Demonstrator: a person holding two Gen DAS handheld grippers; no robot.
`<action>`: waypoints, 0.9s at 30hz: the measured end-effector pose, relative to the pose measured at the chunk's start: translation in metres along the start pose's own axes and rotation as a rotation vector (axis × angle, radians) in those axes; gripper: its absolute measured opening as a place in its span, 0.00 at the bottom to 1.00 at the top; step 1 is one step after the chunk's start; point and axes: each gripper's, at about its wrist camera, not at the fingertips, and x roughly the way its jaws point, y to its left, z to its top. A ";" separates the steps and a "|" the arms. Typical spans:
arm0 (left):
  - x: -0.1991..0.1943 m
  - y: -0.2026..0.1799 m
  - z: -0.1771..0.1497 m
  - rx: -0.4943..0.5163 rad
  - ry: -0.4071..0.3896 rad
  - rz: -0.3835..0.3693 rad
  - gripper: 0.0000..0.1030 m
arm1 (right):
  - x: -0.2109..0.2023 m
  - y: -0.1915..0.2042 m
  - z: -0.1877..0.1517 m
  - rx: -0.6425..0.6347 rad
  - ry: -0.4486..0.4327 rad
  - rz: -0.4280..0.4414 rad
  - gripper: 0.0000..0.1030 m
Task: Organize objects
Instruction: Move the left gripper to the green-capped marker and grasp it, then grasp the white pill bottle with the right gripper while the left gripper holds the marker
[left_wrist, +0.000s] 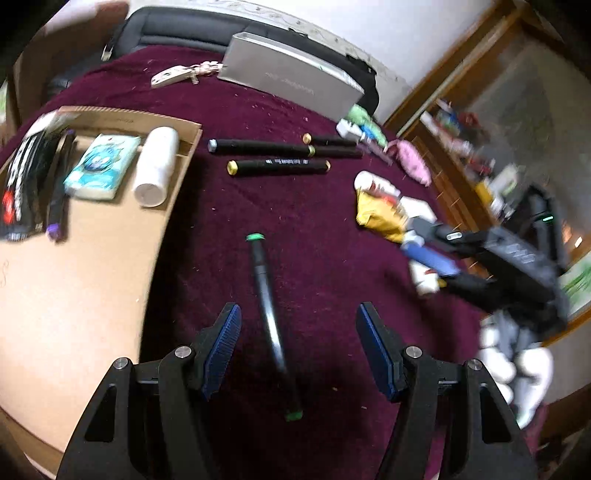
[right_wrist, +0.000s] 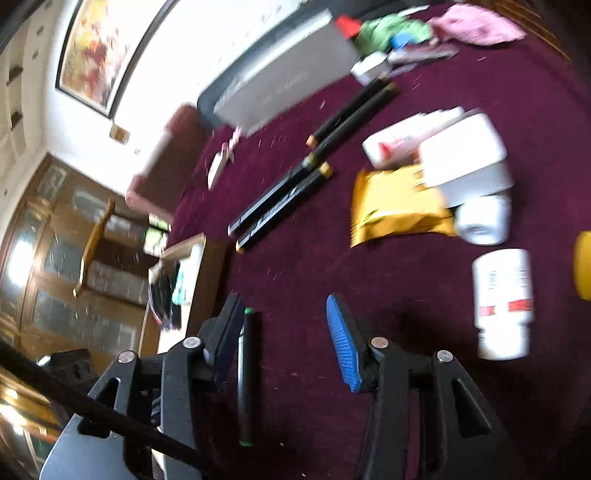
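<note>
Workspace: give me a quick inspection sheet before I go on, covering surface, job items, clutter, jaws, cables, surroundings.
Surface: maroon cloth, specked with lint.
Job's things: green-capped marker lies on the cloth between the left gripper's jaws, untouched; three gold-capped markers lie farther off; the cardboard tray holds a tissue pack, a white tube and a dark packet.
Clutter: yellow pouch, white bottle, silver box, pink cloth.
Grippers: both open; the right gripper hangs over the cloth, empty.
Cables: nothing seen.
Surroundings: wooden cabinet, framed painting.
</note>
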 end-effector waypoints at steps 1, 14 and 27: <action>0.009 -0.007 0.000 0.031 0.005 0.047 0.57 | -0.005 -0.004 -0.001 0.007 -0.012 -0.003 0.45; 0.045 -0.033 -0.023 0.305 -0.018 0.246 0.15 | -0.083 -0.070 0.010 0.077 -0.168 -0.164 0.52; 0.053 -0.037 -0.018 0.289 -0.020 0.192 0.39 | -0.017 -0.038 0.007 -0.086 -0.037 -0.446 0.51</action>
